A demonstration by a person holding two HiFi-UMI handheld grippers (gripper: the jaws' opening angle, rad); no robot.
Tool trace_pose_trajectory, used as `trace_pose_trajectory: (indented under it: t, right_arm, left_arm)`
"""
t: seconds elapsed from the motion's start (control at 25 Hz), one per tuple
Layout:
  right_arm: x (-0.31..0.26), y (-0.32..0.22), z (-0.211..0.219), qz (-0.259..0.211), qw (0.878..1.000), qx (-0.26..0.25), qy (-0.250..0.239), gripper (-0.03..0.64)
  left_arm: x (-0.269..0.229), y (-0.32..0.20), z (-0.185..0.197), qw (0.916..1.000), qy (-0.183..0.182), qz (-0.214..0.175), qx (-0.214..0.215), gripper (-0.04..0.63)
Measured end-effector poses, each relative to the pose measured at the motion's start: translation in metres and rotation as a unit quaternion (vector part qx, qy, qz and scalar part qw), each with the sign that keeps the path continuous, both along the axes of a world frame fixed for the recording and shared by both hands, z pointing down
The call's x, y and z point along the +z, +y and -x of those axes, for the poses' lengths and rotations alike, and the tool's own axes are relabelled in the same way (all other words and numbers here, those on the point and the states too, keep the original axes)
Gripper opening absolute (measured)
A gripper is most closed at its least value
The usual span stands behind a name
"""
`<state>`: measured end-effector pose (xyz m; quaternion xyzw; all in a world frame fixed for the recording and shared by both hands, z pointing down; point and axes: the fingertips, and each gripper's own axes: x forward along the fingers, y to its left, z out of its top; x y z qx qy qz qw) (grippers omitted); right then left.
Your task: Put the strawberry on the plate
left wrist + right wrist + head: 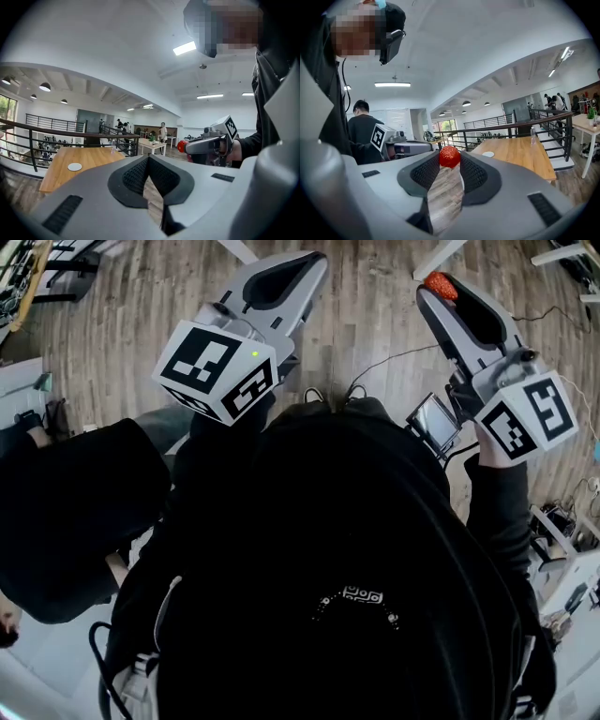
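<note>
One strawberry (449,156), one plate (74,166), two grippers. The right gripper (450,165), held up in the air and pointing forward, pinches the strawberry between its jaw tips. The left gripper (148,158), raised beside it, has its jaws closed tip to tip, empty. The plate lies on a wooden surface (101,158), well apart from both.

The plate (488,153) on the far table (520,154) is too small for detail.

No text or nr. readable. B/w square markers (217,369) on left gripper (314,261) & right gripper (439,289); print (361,595) on black top (328,512) too small.
</note>
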<state>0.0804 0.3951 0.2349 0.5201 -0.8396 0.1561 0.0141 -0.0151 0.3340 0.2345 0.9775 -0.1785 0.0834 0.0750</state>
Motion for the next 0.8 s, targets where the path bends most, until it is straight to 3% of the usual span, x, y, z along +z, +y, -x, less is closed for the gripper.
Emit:
trace_pose_trajectory:
  t: [0.8]
  right_arm:
    - [0.013, 0.010, -0.055, -0.004, 0.999, 0.013, -0.039, 0.146]
  left_arm:
    - [0.004, 0.009, -0.063, 0.9993, -0.020, -0.008, 0.029, 0.005]
